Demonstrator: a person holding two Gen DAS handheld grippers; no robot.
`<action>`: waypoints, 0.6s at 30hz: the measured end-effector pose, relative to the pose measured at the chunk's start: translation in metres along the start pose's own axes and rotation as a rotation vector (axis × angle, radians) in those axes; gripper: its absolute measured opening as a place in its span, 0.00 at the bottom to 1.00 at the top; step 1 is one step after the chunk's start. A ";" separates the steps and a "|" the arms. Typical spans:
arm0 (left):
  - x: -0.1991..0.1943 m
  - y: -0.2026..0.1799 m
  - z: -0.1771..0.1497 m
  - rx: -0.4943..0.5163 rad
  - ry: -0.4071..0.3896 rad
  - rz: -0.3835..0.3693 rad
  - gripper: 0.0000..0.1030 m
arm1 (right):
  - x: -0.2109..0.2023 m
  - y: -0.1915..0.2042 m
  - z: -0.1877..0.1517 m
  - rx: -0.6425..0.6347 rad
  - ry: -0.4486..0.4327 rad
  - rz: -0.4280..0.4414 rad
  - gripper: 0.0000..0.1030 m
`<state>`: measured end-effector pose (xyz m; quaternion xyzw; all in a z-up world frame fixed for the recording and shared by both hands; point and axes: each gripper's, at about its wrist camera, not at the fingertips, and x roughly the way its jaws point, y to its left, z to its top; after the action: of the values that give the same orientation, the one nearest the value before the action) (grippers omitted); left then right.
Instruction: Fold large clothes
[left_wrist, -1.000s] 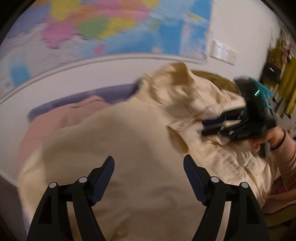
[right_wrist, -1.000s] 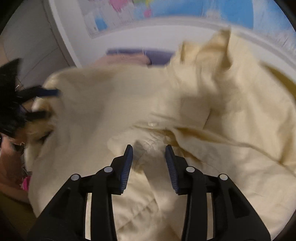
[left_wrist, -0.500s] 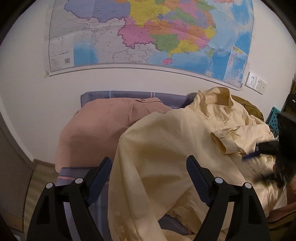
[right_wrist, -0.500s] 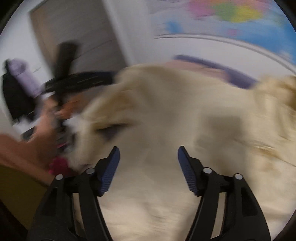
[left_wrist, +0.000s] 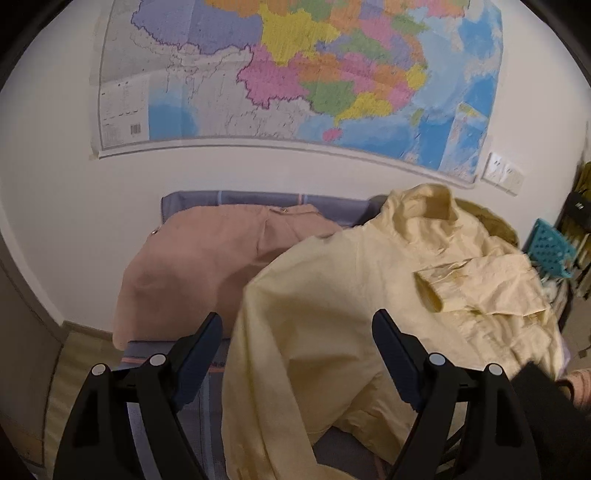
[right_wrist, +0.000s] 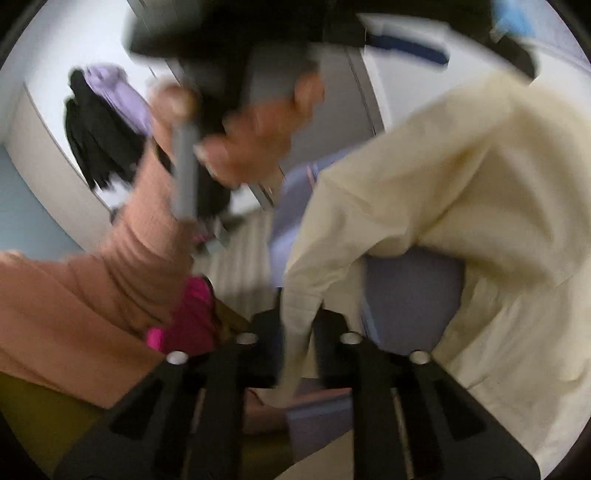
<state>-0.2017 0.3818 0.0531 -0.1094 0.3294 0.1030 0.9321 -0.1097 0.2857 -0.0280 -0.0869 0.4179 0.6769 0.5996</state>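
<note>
A large cream shirt (left_wrist: 351, 295) lies crumpled over a blue-grey striped cover (left_wrist: 258, 199), collar toward the wall and one cuffed sleeve folded across its right side. My left gripper (left_wrist: 297, 326) hovers open above the shirt's near left part, nothing between its fingers. In the blurred right wrist view the shirt (right_wrist: 480, 184) hangs down at the right, and my right gripper (right_wrist: 299, 332) has its jaws closing on a narrow strip of the shirt's edge, which the pads pinch. The left gripper (right_wrist: 406, 48) shows as a dark blur at the top, held by a hand (right_wrist: 251, 140).
A folded pink garment (left_wrist: 207, 266) lies left of the shirt on the same cover. A large map (left_wrist: 295, 74) and wall sockets (left_wrist: 504, 173) are behind. A teal basket (left_wrist: 550, 251) stands at the right. Dark and lilac clothes (right_wrist: 103, 122) hang on the far wall.
The left gripper has drawn back from the shirt and stayed open. The right gripper swung left across the shirt to its edge, opened wide on the way, then closed on the fabric.
</note>
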 end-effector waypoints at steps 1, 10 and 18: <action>-0.008 0.004 0.003 -0.017 -0.015 -0.035 0.78 | -0.013 -0.001 0.004 0.007 -0.033 0.012 0.08; -0.050 0.008 0.022 -0.071 -0.155 -0.136 0.81 | -0.203 -0.050 0.001 0.154 -0.394 -0.031 0.07; -0.004 -0.036 0.004 0.010 -0.027 -0.214 0.81 | -0.266 -0.100 -0.070 0.347 -0.444 -0.200 0.12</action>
<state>-0.1924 0.3485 0.0635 -0.1377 0.3040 0.0029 0.9427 0.0226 0.0354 0.0455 0.1264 0.3753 0.5354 0.7460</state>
